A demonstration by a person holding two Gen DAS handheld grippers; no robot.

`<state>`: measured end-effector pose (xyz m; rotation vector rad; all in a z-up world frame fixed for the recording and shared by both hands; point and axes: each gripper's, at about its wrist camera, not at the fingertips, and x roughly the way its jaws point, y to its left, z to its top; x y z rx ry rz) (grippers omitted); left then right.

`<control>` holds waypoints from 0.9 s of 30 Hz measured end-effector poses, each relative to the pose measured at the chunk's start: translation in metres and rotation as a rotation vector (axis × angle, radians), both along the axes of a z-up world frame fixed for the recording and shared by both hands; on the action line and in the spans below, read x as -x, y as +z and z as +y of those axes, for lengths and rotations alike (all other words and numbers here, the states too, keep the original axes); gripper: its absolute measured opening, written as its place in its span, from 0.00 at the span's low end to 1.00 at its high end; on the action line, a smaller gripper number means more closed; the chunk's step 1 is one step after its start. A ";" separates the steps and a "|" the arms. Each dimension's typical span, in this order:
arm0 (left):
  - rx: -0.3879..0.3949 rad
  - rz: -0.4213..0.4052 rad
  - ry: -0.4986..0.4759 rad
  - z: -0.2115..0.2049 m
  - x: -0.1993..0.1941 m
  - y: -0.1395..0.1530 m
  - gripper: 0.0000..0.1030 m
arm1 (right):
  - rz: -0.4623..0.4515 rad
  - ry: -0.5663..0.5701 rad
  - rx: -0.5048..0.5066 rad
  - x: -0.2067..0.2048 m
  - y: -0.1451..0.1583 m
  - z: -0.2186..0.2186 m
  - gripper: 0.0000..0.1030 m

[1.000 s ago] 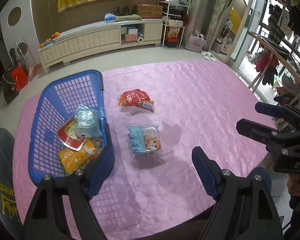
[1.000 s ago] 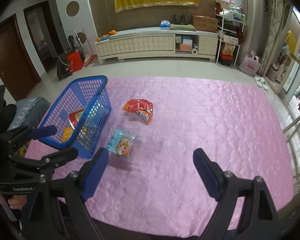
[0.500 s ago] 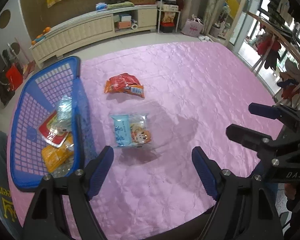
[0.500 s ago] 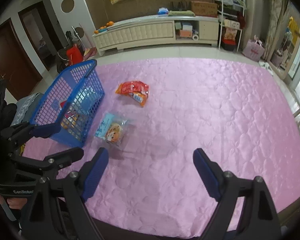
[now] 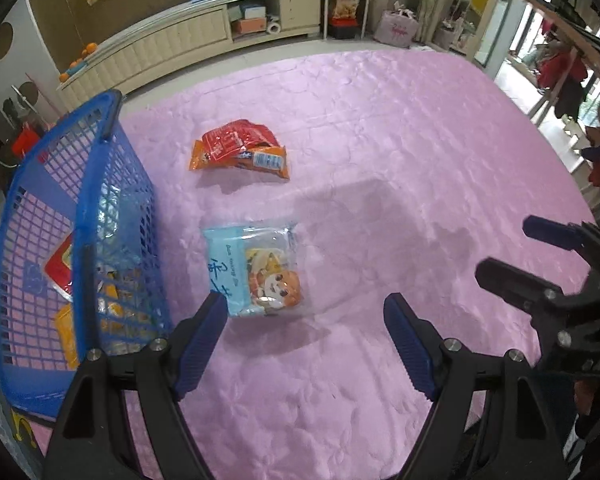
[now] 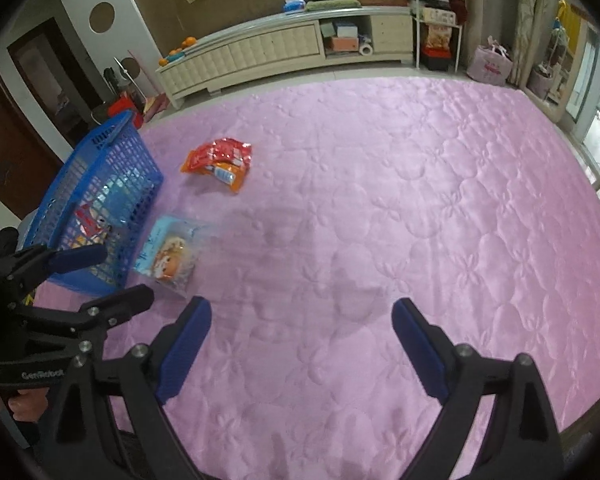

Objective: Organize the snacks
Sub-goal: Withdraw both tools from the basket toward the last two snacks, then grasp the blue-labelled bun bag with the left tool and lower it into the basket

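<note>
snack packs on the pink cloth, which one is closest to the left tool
The light blue cartoon pack, just ahead of the left tool; the red-orange pack lies farther off.

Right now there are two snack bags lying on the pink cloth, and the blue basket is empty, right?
Not quite. The blue basket already holds several snack packets, as the left wrist view shows. The two snack bags do lie on the pink cloth.

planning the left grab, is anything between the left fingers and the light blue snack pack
Nothing visible is. The left gripper is open with only bare pink cloth before the light blue snack pack. The blue basket stands beside it, off that path.
</note>
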<state>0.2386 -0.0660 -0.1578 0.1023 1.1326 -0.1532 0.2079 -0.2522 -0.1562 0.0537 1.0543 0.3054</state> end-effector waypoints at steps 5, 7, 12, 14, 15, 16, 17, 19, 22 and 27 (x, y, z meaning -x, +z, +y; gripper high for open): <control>-0.006 0.017 0.026 0.006 -0.017 -0.011 0.76 | 0.031 0.007 -0.004 -0.013 -0.015 0.002 0.91; -0.021 0.012 0.038 0.007 -0.021 -0.014 0.76 | 0.040 0.000 -0.011 -0.020 -0.019 0.002 0.91; -0.127 -0.029 0.027 0.000 -0.029 -0.025 0.76 | 0.058 0.003 -0.025 -0.031 -0.033 0.006 0.91; -0.109 0.008 0.053 0.008 -0.039 -0.035 0.76 | 0.067 0.007 -0.029 -0.034 -0.038 0.008 0.91; -0.094 0.027 0.067 0.012 -0.043 -0.040 0.76 | 0.071 0.006 -0.034 -0.035 -0.041 0.008 0.91; -0.077 0.045 0.078 0.016 -0.047 -0.045 0.76 | 0.073 0.006 -0.038 -0.036 -0.042 0.009 0.91; -0.069 0.058 0.086 0.019 -0.050 -0.049 0.76 | 0.075 0.006 -0.044 -0.037 -0.044 0.009 0.91; -0.070 0.069 0.097 0.022 -0.054 -0.056 0.76 | 0.077 0.009 -0.050 -0.037 -0.046 0.008 0.91; -0.026 0.102 0.107 0.029 -0.060 -0.064 0.73 | 0.081 0.006 -0.051 -0.039 -0.048 0.006 0.91; -0.006 0.106 0.119 0.034 -0.058 -0.069 0.62 | 0.087 -0.006 -0.049 -0.041 -0.052 0.005 0.91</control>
